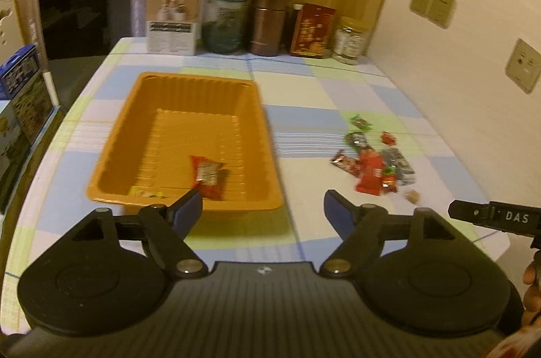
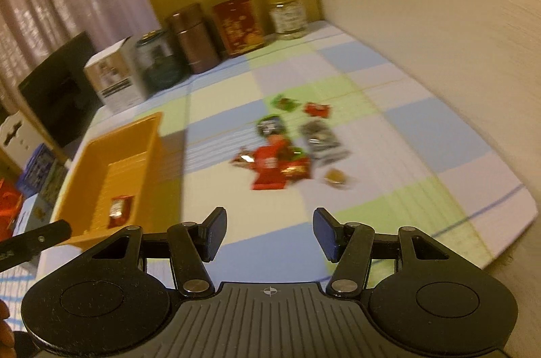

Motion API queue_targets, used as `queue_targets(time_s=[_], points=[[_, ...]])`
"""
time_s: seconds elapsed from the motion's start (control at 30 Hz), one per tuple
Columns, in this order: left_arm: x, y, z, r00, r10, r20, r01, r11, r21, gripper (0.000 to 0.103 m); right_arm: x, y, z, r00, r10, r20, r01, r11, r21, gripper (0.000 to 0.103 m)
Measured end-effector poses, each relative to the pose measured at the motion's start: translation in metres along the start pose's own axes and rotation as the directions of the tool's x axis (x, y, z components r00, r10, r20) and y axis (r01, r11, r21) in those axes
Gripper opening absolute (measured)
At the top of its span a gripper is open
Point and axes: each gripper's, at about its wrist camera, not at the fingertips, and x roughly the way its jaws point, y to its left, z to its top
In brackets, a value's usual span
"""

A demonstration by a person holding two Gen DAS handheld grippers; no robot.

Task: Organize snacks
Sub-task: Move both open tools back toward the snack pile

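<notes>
- The left gripper (image 1: 263, 209) has its jaws spread wide with nothing between them; it hangs over the table (image 1: 304, 94) at the near rim of the tray (image 1: 142, 107).
- The right gripper (image 2: 269, 231) also stands released and empty, above bare cloth just short of the snack pile (image 2: 287, 151).
- A black part of the other gripper shows at the edge of each view, with a bit of a hand (image 1: 531, 283) at the right edge of the left view.
- The orange tray lies on the checked cloth, left of the pile and well apart from it.
- Inside the tray, near its front wall, lies a red packet (image 1: 208, 175); a small yellow packet (image 1: 147, 192) lies just left of it.
- The pile holds red, green and grey wrappers, some overlapping; a small brown sweet (image 2: 335, 177) lies just beside it.
- Along the far edge stand a white box (image 1: 174, 18), a glass jar (image 1: 226, 21), a brown canister (image 1: 268, 19), a red tin (image 1: 312, 31) and a yellow-lidded jar (image 1: 350, 40).
</notes>
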Motion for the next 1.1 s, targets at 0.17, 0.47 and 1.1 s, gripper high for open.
queue_targets(time_s=[0.17, 0.47, 1.1], points=[[0.005, -0.021, 0.0, 1.0, -0.03, -0.01, 0.03, 0.999, 0.031, 0.084, -0.008, -0.025, 0.002, 0.999, -0.045, 0.023, 0.044, 0.998, 0.034, 0.057], [0.017, -0.048, 0.002, 0.997, -0.07, -0.026, 0.072, 0.996, 0.058, 0.089, -0.016, -0.058, 0.012, 0.994, -0.084, 0.063, 0.08, 0.995, 0.064, 0.057], [0.043, -0.09, -0.001, 0.993, -0.105, 0.051, 0.094, 0.979, 0.179, 0.094, 0.003, -0.078, 0.027, 0.998, -0.047, 0.036, 0.05, 0.996, -0.078, 0.057]])
